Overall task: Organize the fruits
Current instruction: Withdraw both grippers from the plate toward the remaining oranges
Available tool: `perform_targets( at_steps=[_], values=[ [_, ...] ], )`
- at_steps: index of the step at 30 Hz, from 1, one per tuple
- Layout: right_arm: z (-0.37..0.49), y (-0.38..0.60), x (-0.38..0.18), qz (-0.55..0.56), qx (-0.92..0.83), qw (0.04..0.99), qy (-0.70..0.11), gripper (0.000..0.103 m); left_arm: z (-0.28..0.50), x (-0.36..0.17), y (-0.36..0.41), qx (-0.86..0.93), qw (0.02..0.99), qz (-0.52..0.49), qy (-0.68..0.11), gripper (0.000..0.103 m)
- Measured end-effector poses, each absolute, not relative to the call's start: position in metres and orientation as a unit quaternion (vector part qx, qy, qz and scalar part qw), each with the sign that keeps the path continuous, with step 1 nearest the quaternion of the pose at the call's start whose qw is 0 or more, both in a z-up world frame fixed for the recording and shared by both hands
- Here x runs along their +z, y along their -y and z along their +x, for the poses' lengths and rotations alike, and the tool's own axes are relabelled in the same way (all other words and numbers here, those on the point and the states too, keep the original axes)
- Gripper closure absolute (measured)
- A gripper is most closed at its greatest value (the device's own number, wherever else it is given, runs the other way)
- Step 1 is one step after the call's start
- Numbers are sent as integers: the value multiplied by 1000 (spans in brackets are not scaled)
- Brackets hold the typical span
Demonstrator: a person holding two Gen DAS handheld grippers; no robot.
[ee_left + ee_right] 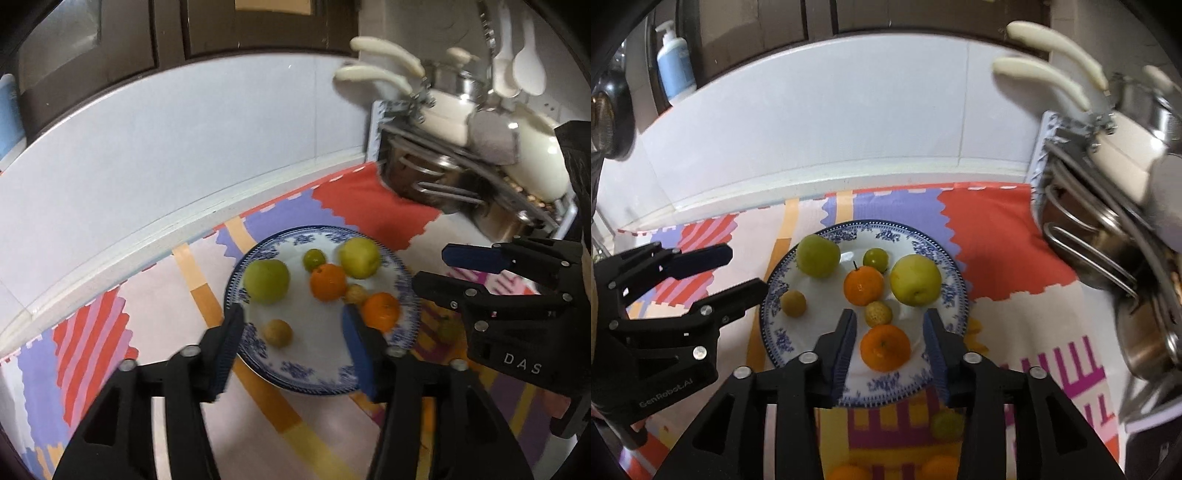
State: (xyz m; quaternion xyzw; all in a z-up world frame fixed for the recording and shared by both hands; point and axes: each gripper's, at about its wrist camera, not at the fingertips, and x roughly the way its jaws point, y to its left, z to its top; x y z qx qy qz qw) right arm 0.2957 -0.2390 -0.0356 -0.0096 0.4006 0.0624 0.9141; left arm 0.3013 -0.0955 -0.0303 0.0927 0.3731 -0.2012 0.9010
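A blue-patterned white plate (314,373) (775,332) holds two green apples (266,281) (817,255), two oranges (328,282) (863,287), a small green fruit (314,259) (875,258) and two small yellowish fruits (277,332) (793,302). My left gripper (291,336) is open and empty above the plate's near edge; it also shows in the right wrist view (738,271). My right gripper (889,334) is open, its fingers either side of the nearer orange (884,347), above it; it shows in the left wrist view (443,269).
A small green fruit (947,424) and oranges (940,467) lie on the patterned cloth (997,258) in front of the plate. A rack of steel pots (1108,240) (461,177) stands at the right. A white wall runs behind. A soap bottle (674,62) stands far left.
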Motion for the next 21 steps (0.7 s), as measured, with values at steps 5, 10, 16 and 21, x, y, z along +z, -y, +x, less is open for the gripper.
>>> perform_targets(
  at_steps=[5,10,16,21],
  values=[
    [267,246,-17,-19,57,923,-381,60,270,-19,102,-211,905,87,-358,40],
    [241,254,-4,-32,45,929,-365,60,245,-8,111,-220,909,92,-343,37],
    [210,266,0,-32,44,932,-359,60,217,-3,126,-234,909,109,-327,32],
    [192,272,-12,-34,46,926,-373,60,203,-14,136,-248,900,118,-340,32]
  ],
)
